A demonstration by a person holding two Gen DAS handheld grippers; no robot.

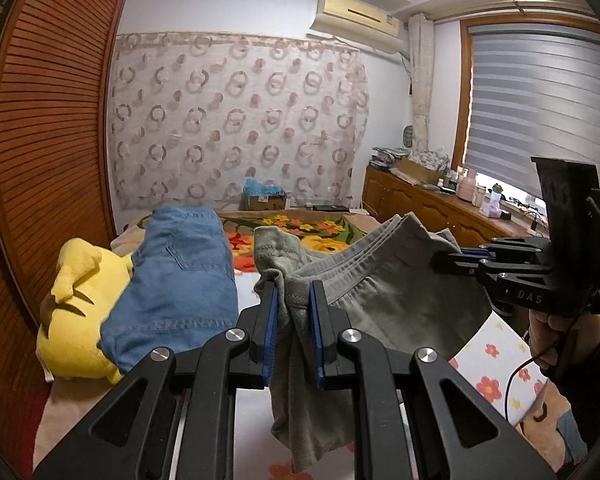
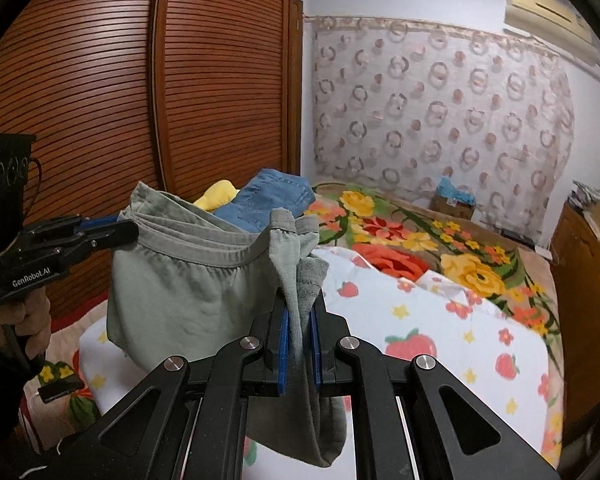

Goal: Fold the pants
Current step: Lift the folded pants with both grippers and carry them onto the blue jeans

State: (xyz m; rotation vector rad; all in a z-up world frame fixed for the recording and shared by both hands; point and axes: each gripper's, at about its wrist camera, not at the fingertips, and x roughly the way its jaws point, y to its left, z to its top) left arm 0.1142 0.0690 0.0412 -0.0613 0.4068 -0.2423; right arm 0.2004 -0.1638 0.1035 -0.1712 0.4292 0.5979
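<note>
Both grippers are being held up above the bed [image 2: 440,320], w/ one pair of grey pants [image 1: 384,300] stretched between them. The L gripper [image 1: 293,312] is pointing fwd along the bed, its fingers [image 1: 269,320] clamping a bunched corner of the waistband; cloth is filling the gap between the blue pads and a fold is hanging down below them. The R gripper [image 2: 299,328] is pointing roughly the same way, its fingers [image 2: 283,340] pinching the other waistband corner, w/ more grey cloth drooping under it. In the L view the R gripper [image 1: 456,258] is showing side-on to the right of the pants, a hand [image 1: 548,328] gripping its handle from below. In the R view the L gripper [image 2: 120,228] is showing side-on to the left of the pants, also held by a hand [image 2: 28,316].

Count: 2 grippers, 2 hands, 1 pair of grey pants, 1 pair of jeans [image 1: 180,276], 1 yellow item [image 1: 76,308].

The pants are hanging in the air above the bed, not lying on it. The waistband is running across, gripper to gripper, sagging in the middle and gaping open at the top. The body of the pants is dropping down from it, so the long axis is approx vertical, waist up; the leg ends can't be seen.

The jeans are lying on the bed beyond the pants, on their left in the L view, w/ the yellow item just left of the jeans and touching them.
</note>
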